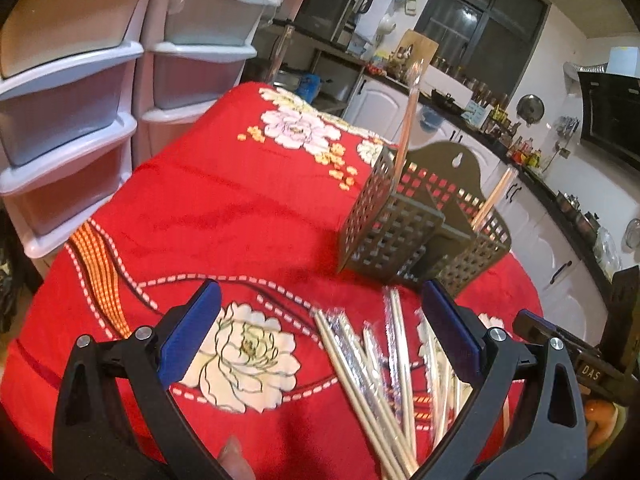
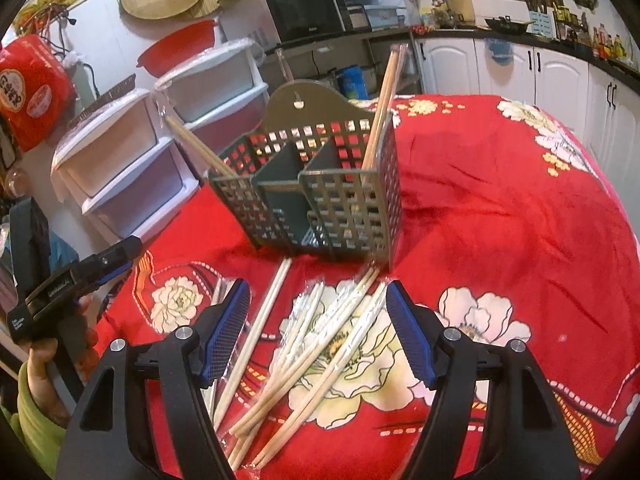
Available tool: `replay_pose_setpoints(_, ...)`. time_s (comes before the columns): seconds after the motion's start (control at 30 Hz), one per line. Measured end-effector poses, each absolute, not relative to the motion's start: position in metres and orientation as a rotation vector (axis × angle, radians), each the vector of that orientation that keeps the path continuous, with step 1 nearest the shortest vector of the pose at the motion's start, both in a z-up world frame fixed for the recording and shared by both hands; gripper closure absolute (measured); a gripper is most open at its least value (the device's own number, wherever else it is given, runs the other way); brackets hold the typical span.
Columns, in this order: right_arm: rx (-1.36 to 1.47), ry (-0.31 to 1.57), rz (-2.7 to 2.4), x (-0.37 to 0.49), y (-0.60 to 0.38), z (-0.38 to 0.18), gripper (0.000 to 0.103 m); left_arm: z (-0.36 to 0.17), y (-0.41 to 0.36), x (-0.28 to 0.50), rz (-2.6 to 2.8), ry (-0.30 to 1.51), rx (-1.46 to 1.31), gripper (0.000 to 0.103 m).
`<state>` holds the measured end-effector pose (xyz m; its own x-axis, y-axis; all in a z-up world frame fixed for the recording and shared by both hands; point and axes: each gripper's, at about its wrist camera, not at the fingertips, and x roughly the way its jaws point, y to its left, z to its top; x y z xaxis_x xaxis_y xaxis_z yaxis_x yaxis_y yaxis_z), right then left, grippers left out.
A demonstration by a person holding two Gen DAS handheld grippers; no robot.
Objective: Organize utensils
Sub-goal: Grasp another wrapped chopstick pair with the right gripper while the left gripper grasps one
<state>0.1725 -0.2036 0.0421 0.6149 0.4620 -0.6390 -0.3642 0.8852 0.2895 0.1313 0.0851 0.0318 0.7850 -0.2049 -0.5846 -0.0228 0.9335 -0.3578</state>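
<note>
Between the blue pads of the right gripper lies a loose heap of chopsticks on the red flowered cloth — jaws wide apart, gripping nothing. Beside it the left gripper stands equally wide, holding nothing, with the same heap under its right-hand finger. Just beyond the heap sits the grey slotted holder, upright, divided into compartments — one pair of chopsticks leans out of its right end compartment, another out of its left end. Behind the table stand white plastic drawers and kitchen cabinets.
</note>
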Motion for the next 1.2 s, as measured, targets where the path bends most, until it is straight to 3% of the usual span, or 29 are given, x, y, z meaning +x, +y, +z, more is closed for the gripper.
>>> replay_pose_setpoints(0.1,0.128,0.786,0.478,0.173,-0.2,0.036,0.037,0.023,0.085,0.129,-0.103,0.685,-0.359,0.012)
replay_pose_setpoints(0.37,0.111,0.886,0.451,0.19,-0.183,0.011,0.064,0.005,0.077,0.126,-0.11,0.734,-0.334,0.014)
replay_pose_setpoints(0.67,0.124,0.987,0.401,0.216,-0.177,-0.013,0.072,-0.016,0.073,0.135,-0.159,0.819,-0.359,0.058)
replay_pose_setpoints(1.2,0.141,1.028,0.338,0.254,-0.175,-0.024,0.073,-0.038,0.076,0.168,-0.168,0.926,-0.447,0.08)
